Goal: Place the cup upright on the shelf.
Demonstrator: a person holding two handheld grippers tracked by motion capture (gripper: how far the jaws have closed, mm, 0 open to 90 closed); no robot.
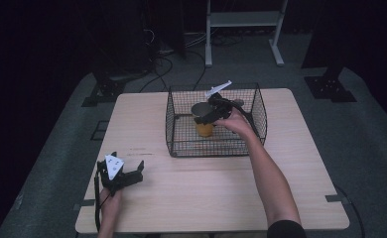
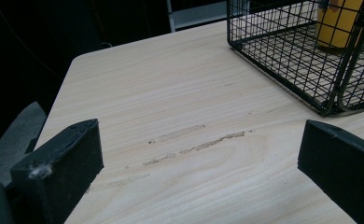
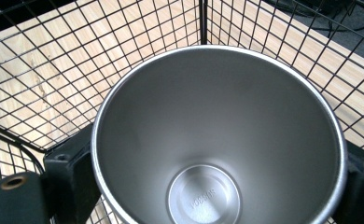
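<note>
Near left: the left gripper (image 1: 123,174) rests low at the near-left part of the table (image 1: 201,198), jaws spread wide with nothing but bare wood between them; it takes no part in the handling.

Middle, right of centre: the right gripper (image 1: 205,117) reaches into the wire basket (image 1: 174,141), which stands on the far half of the table. Its jaws are closed against opposite sides of a yellow cup (image 1: 204,129), upright inside the basket. The right gripper view looks straight down into the cup's steel interior (image 3: 217,140), which is empty; its rim (image 3: 105,107) lies between the two jaws. Apart from the cup, the basket appears empty.

Hazards, as a judgement: the cup wall is smooth and tapered, so a light grip could let it slip or tilt. It sits close to the basket's far-left corner, so a sideways move could strike the mesh. A low lift could catch the basket's top wire and drag the basket.
</note>
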